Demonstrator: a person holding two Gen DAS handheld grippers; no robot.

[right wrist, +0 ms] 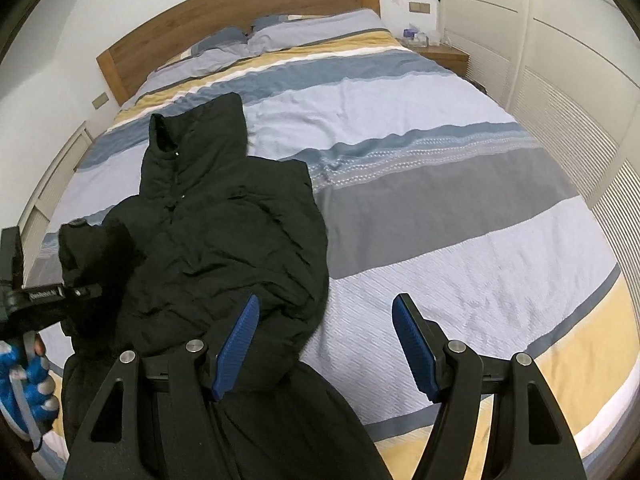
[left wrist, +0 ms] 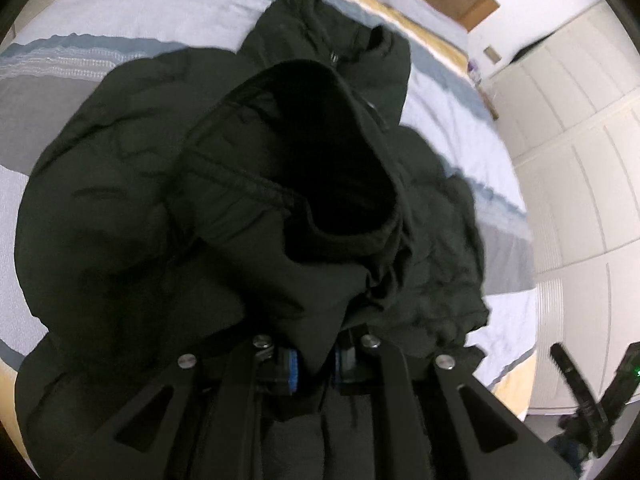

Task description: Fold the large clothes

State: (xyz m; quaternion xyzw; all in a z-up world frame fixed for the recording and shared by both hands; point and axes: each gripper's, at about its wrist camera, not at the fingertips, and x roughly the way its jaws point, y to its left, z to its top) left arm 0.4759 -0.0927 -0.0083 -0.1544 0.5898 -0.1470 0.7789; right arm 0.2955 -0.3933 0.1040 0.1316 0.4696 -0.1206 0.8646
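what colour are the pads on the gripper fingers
Blue, ribbed pads on black fingers; clearest in the right wrist view.

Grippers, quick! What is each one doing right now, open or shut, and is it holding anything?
Left gripper: shut on the sleeve of the black jacket.
Right gripper: open, holding nothing, above the bed.

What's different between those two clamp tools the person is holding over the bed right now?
The left gripper is pinched shut on the sleeve of the black jacket; the right gripper stands open, holding nothing. The left gripper lifts the cloth off the striped bedspread; the right gripper hangs over the jacket's edge and the bedspread. Both have black arms with blue pads and point downward.
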